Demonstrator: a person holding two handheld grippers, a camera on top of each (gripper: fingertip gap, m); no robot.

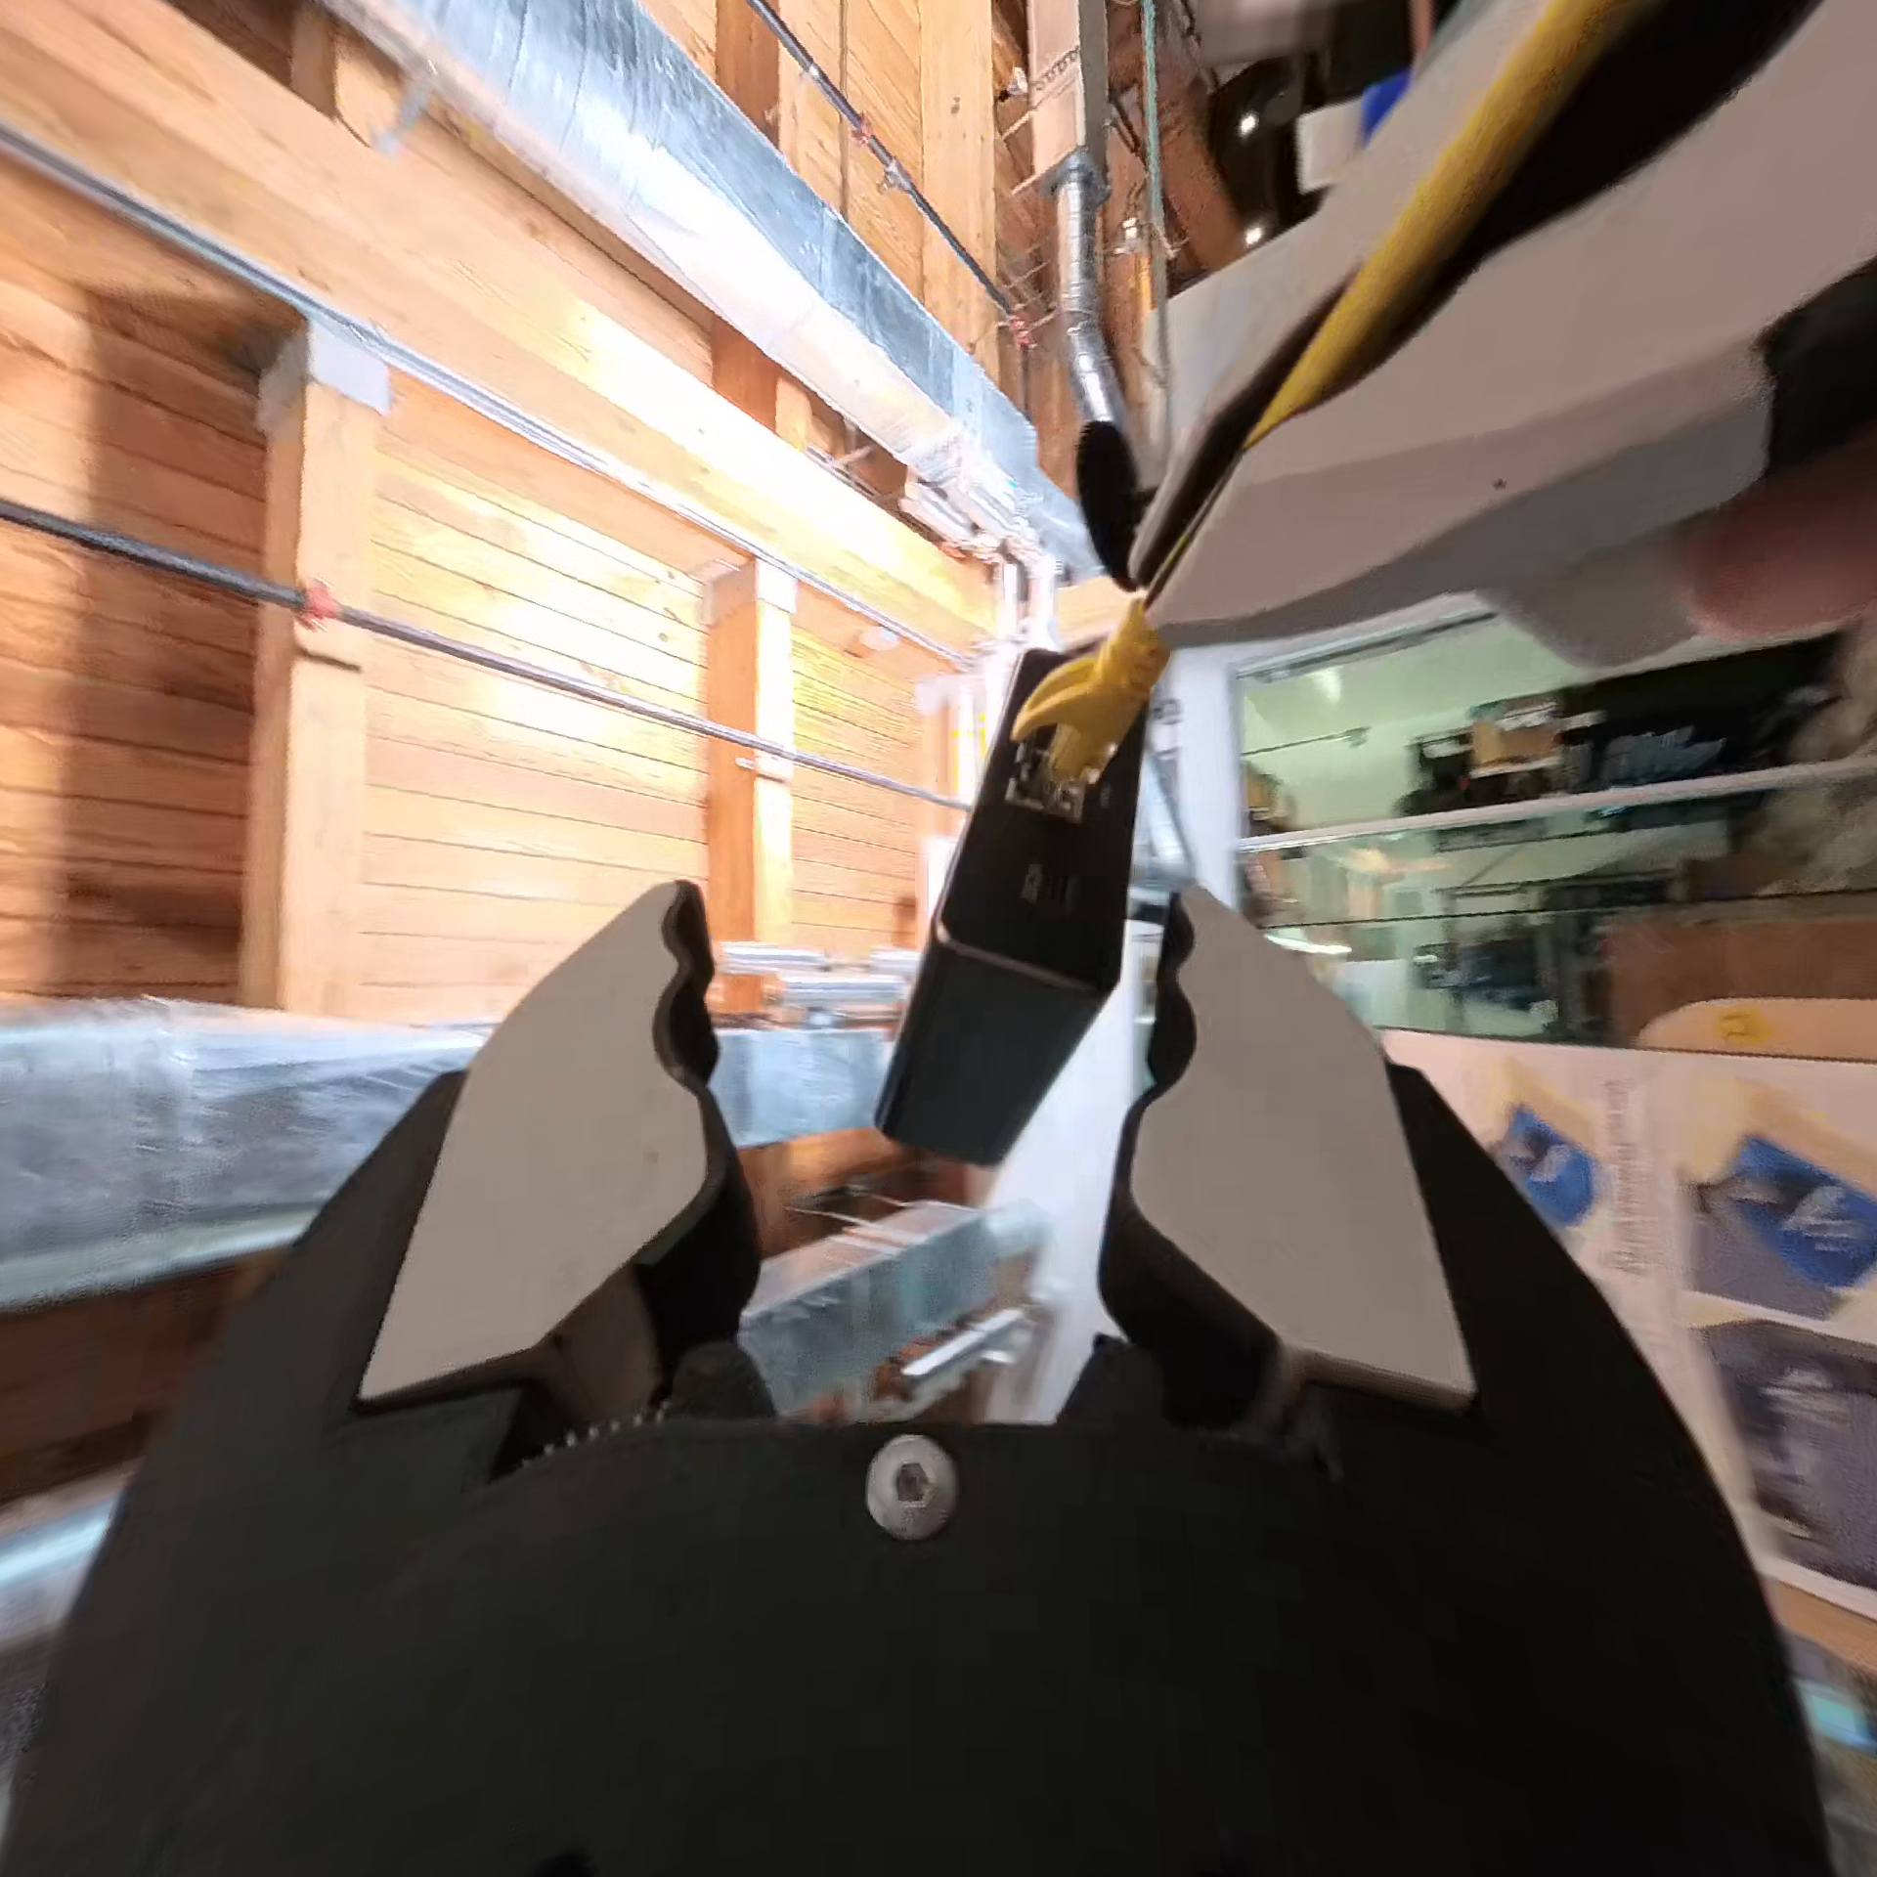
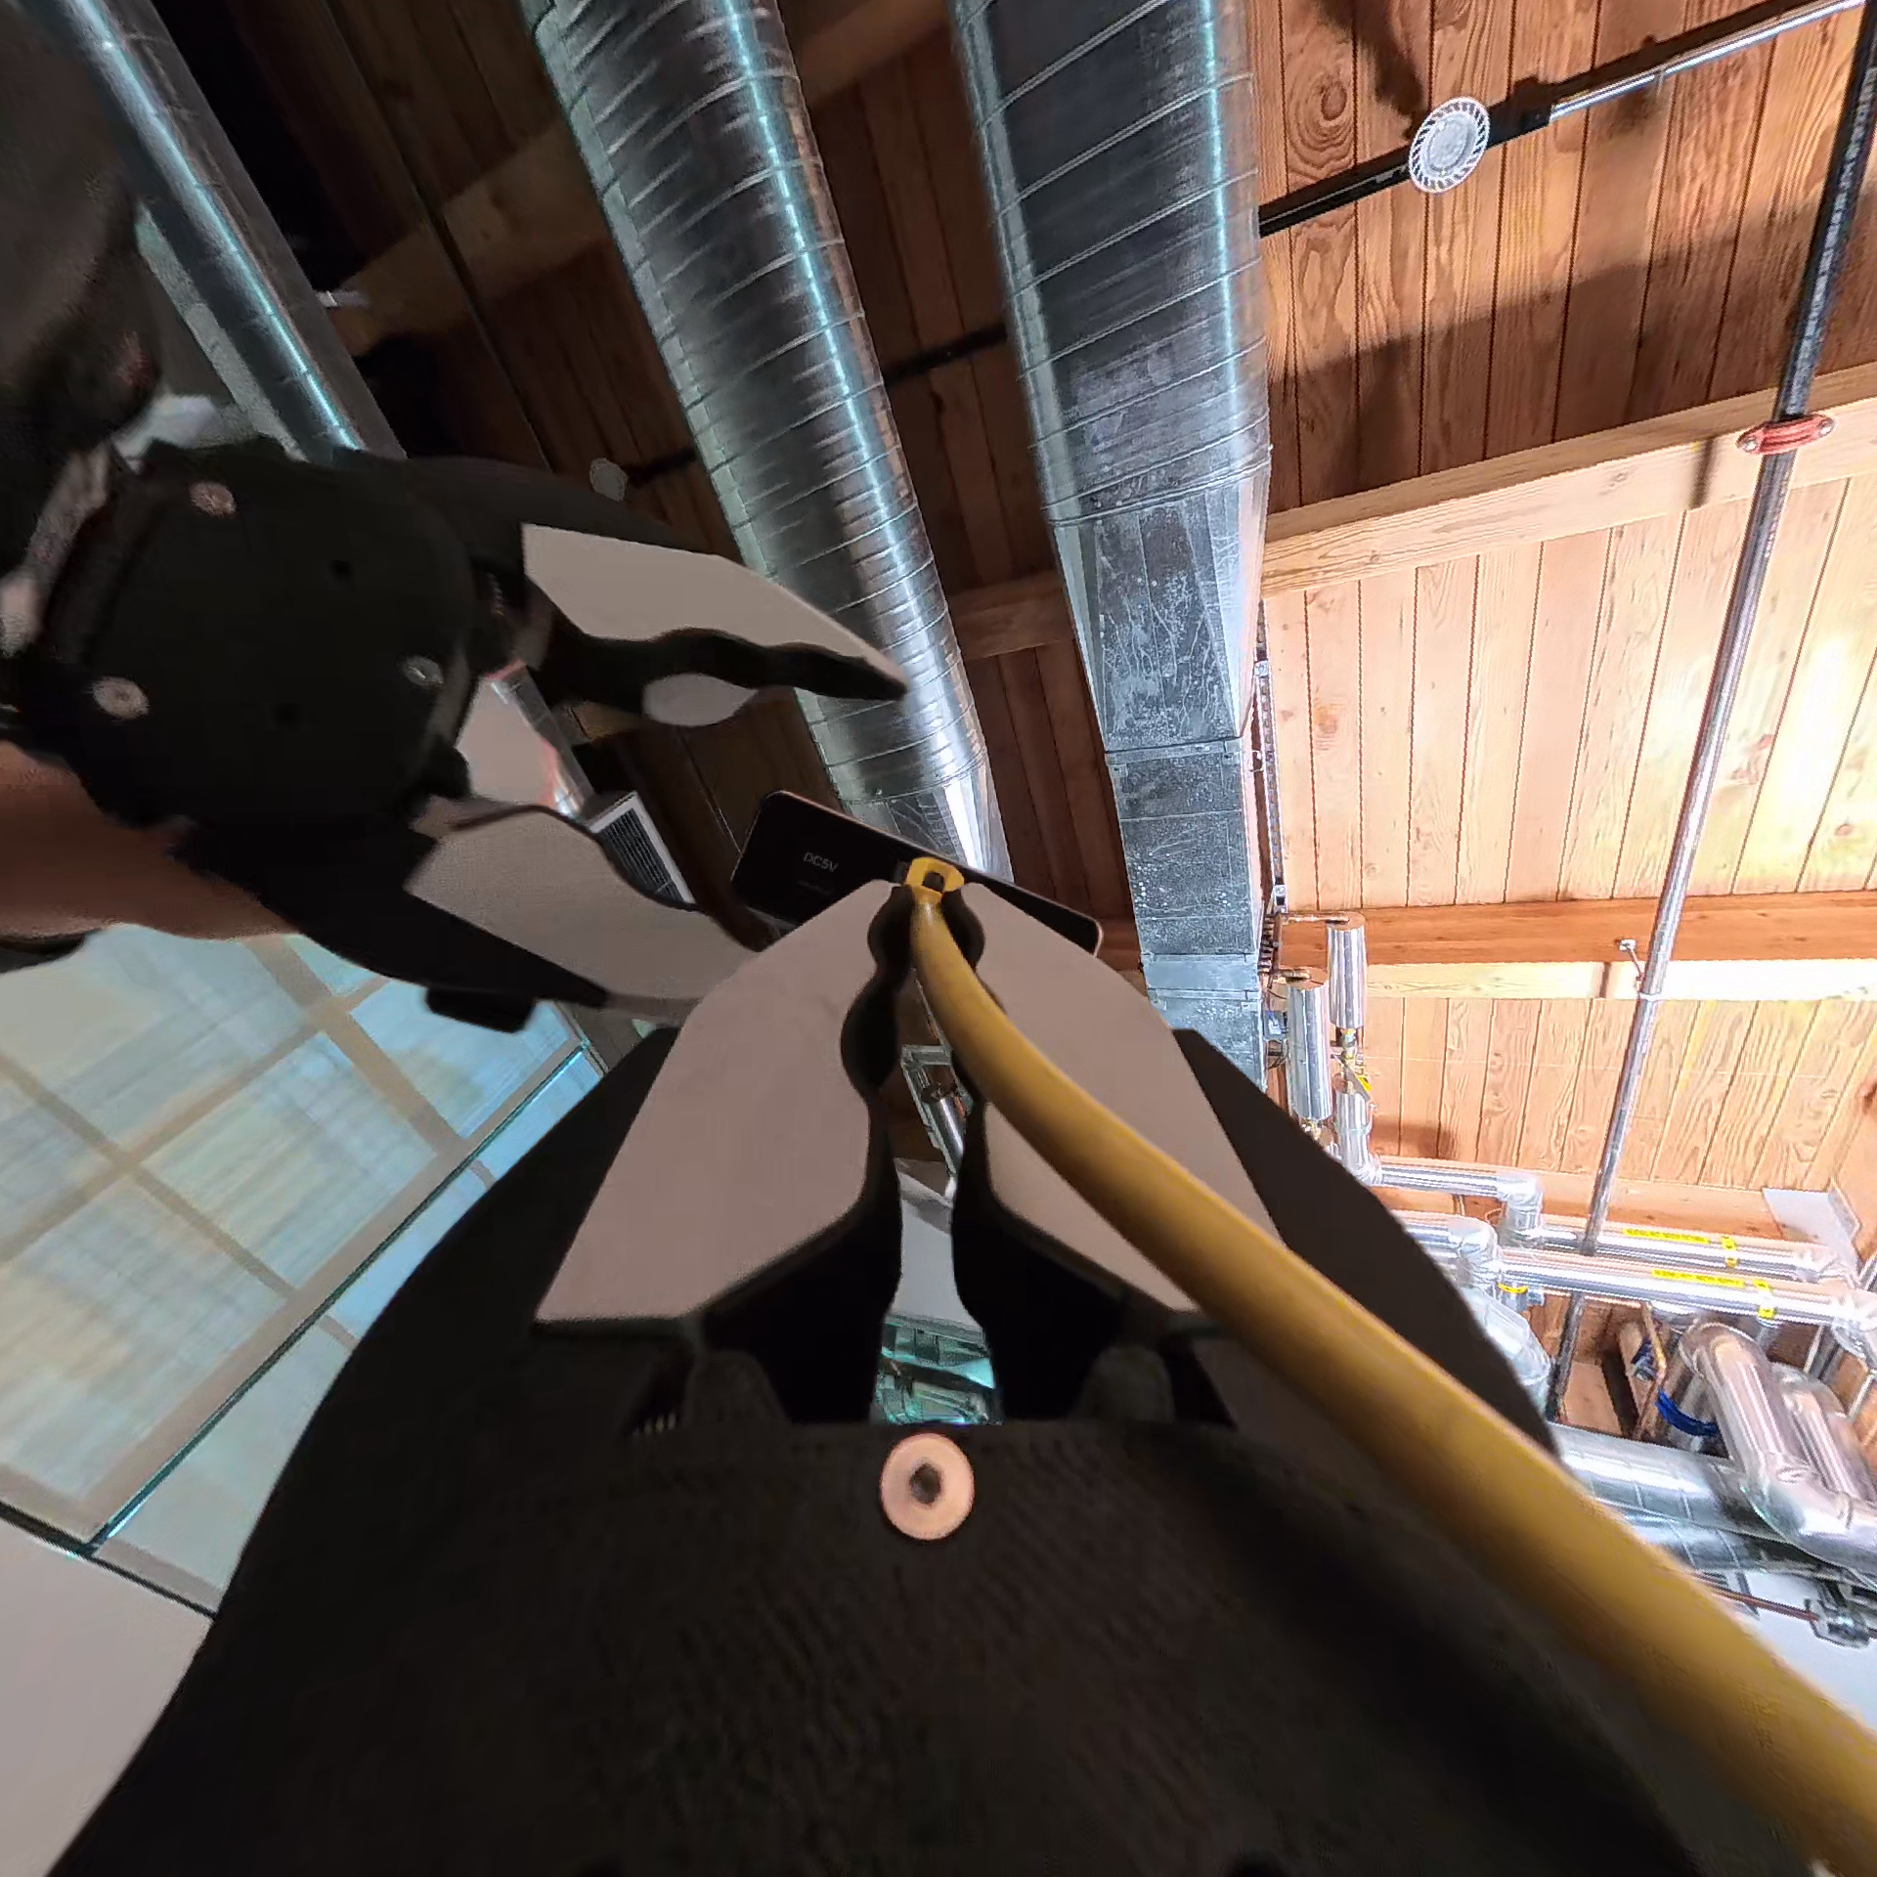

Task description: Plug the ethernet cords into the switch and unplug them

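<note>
One yellow cord [image 2: 1168, 1209] in black switch [image 1: 1016, 914]

Silver ducts [image 2: 731, 335] under wooden ceiling [image 2: 1503, 630].

My left wrist view is smeared with motion blur, worst on the wood wall [image 1: 427, 528] and posters [image 1: 1747, 1270]. My right view is sharper; daylight glares off the windows [image 2: 254, 1219], and fisheye bends the ducts [image 2: 772, 406].

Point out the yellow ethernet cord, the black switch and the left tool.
yellow ethernet cord [image 2: 1066, 1112]: right wrist view, on the cable jacket.
black switch [image 1: 1026, 894]: left wrist view, on its port face.
left tool [image 1: 929, 940]: left wrist view, midway between its open fingertips.
</note>
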